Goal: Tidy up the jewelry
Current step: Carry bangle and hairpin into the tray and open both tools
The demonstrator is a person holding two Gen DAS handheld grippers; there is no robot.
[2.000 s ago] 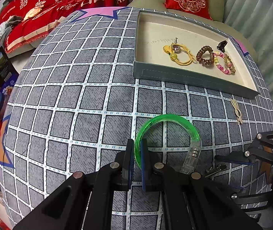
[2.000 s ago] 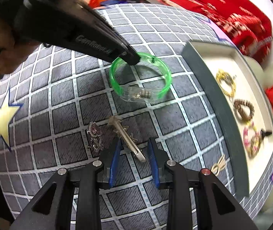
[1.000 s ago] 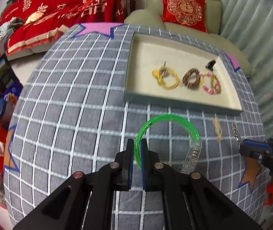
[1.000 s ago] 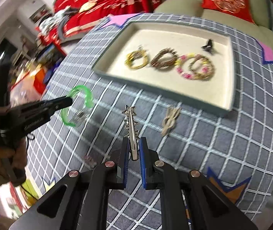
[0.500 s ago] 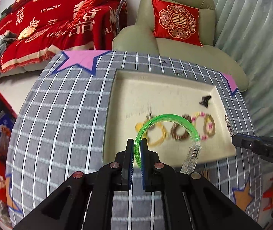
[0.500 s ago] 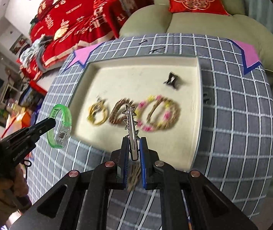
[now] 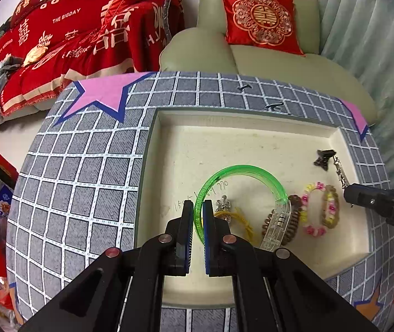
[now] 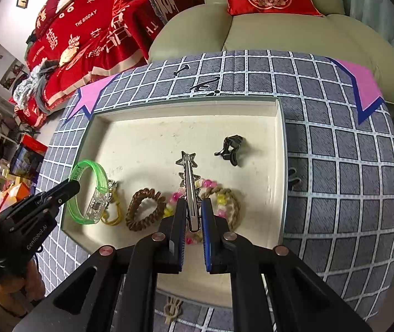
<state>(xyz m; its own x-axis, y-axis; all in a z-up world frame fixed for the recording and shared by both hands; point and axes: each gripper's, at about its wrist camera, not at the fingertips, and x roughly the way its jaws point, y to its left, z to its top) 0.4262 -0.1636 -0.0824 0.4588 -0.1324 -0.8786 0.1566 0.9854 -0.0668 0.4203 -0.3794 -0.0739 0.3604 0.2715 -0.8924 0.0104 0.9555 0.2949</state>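
Over the shallow cream tray (image 7: 152, 149), a translucent green plastic bangle (image 7: 241, 171) is pinched by the left gripper (image 7: 196, 218) and a silver star-tipped hair clip (image 8: 188, 177) by the right gripper (image 8: 191, 215); released here, either could be dropped onto and tangled with the beaded bracelets (image 8: 219, 196) below.

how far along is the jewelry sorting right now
Done: a yellow hair tie, brown coil tie, beaded bracelets and black claw clip lie in the tray. In hand: the left gripper holds the green bracelet and the right gripper the star hair clip, both over the tray, unreleased. Left: a beige knot on the cloth.
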